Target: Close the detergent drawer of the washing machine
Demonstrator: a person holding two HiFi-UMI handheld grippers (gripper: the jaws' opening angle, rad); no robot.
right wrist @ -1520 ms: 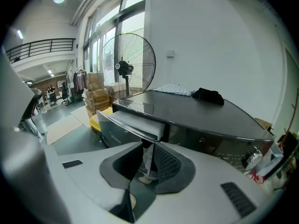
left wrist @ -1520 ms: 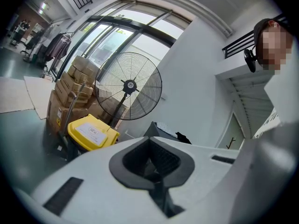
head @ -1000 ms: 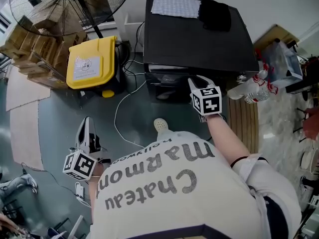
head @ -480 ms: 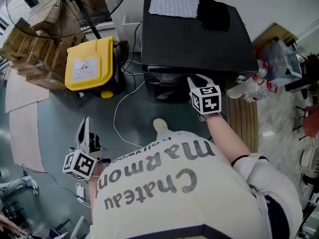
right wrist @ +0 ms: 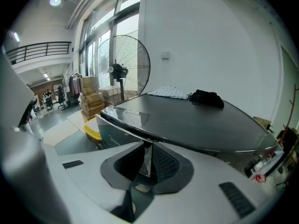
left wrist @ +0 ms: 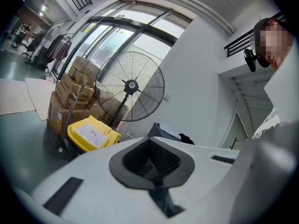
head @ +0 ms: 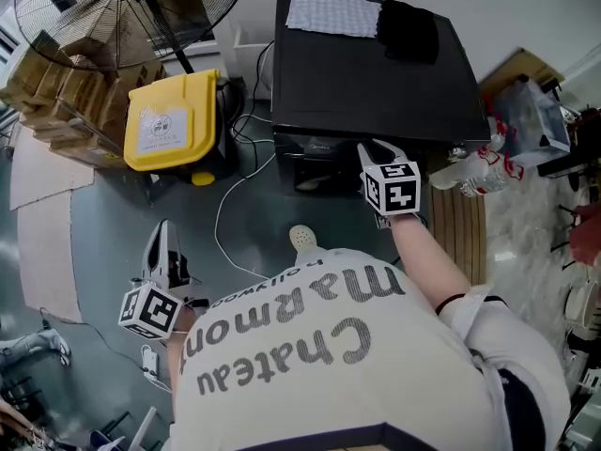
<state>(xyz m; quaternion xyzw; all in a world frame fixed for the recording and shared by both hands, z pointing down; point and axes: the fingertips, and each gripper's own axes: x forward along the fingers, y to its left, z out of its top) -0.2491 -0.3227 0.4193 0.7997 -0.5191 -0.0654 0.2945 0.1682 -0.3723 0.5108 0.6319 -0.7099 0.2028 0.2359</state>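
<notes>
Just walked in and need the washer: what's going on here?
A person stands at the black washer with the right gripper at its top front edge, fingers closing, nothing clearly between them. The drawer looks about flush from above. The left gripper hangs shut at their side, idle.

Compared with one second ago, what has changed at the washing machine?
The detergent drawer, whose pale strip stood out from the washing machine front, has gone in and now looks flush. The right hand-held gripper stays at that front, jaws closing with nothing held between them. The left hand-held gripper and yellow bin have not moved.
</notes>
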